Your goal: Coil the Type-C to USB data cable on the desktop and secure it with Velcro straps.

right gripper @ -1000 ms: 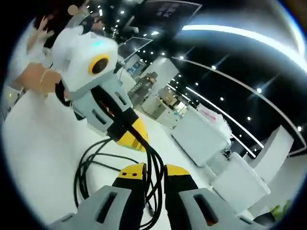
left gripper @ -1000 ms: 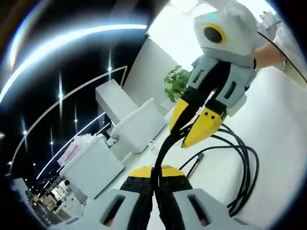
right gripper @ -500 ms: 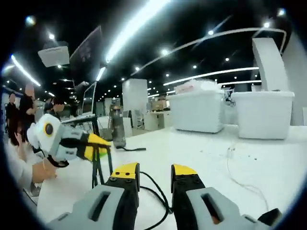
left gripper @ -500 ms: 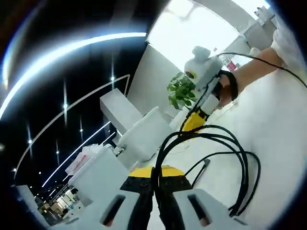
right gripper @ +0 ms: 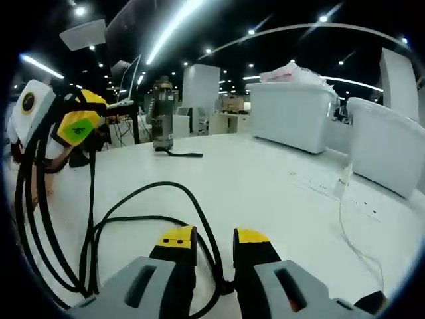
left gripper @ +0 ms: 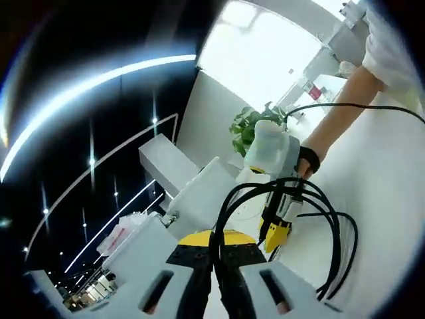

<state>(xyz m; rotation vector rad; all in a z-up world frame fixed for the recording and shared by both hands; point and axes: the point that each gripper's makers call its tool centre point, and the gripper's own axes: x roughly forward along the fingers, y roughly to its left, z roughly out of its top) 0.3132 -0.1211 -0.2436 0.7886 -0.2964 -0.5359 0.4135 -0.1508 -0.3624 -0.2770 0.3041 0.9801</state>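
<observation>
A black data cable [left gripper: 220, 224] is gathered in several loops, and my left gripper [left gripper: 216, 242] is shut on the bundle. The loops arch up and hang to the right over the white desktop [left gripper: 388, 193]. My right gripper [left gripper: 275, 236] points down at those loops, with a person's arm [left gripper: 342, 116] behind it. In the right gripper view, my right gripper [right gripper: 212, 239] stands open low over the desktop [right gripper: 265, 179]. One strand of the cable [right gripper: 159, 185] runs between its jaws. The left gripper [right gripper: 81, 119] holds the hanging loops at the left. A flat black strip [right gripper: 178, 153], perhaps a strap, lies farther back.
White lidded bins [right gripper: 292, 113] line the desk's far side, with another bin [right gripper: 392, 153] on the right. A thin white cord [right gripper: 352, 222] lies near them. A bottle [right gripper: 163, 113] stands by the black strip. A plant [left gripper: 255, 126] sits behind the bins [left gripper: 199, 193].
My right gripper let go of the cable bundle, swung away, and now sits low by the loops with its jaws apart. The left gripper stays shut on the cable.
</observation>
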